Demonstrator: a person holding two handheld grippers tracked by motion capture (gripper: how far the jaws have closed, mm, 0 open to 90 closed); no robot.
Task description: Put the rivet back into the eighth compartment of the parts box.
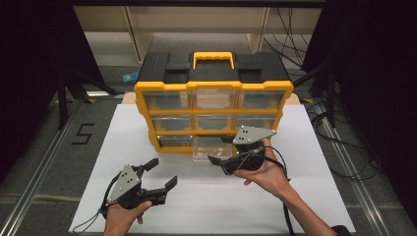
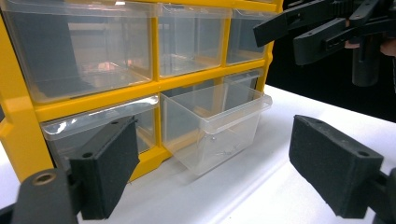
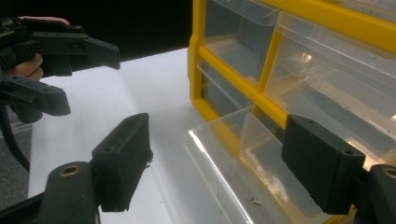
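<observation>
Holding the near ground at about seven o'clock on the white table [image 1: 147, 206], the left gripper [image 1: 160, 179] sits with its jaws spread wide and nothing between them, angled toward one o'clock at the yellow organizer [image 1: 214, 93]; I judge it is parked in waiting while the other hand works. At about four o'clock from the table's middle, the right gripper [image 1: 216, 160] hangs just in front of the clear drawer [image 1: 209, 150], its jaws apart and clamped on nothing. In the right gripper view the drawer front lies between and below the two pads without touching them, which suggests a grip just let go or one about to be taken.

The drawer is the bottom-row middle one, pulled partway out of the organizer toward six o'clock and resting low over the table. A small metal screw [image 3: 254, 201] lies on its floor, probably the reason it stands open.

Farther back, at twelve o'clock, the organizer rises with its other clear drawers shut and a yellow handle [image 1: 213, 58] on its black top. The frame edges beside the open drawer crowd any reach inside. A black "5" mark [image 1: 82, 133] sits on the floor at nine o'clock, and cables [image 1: 354, 157] trail at three o'clock, well clear.
</observation>
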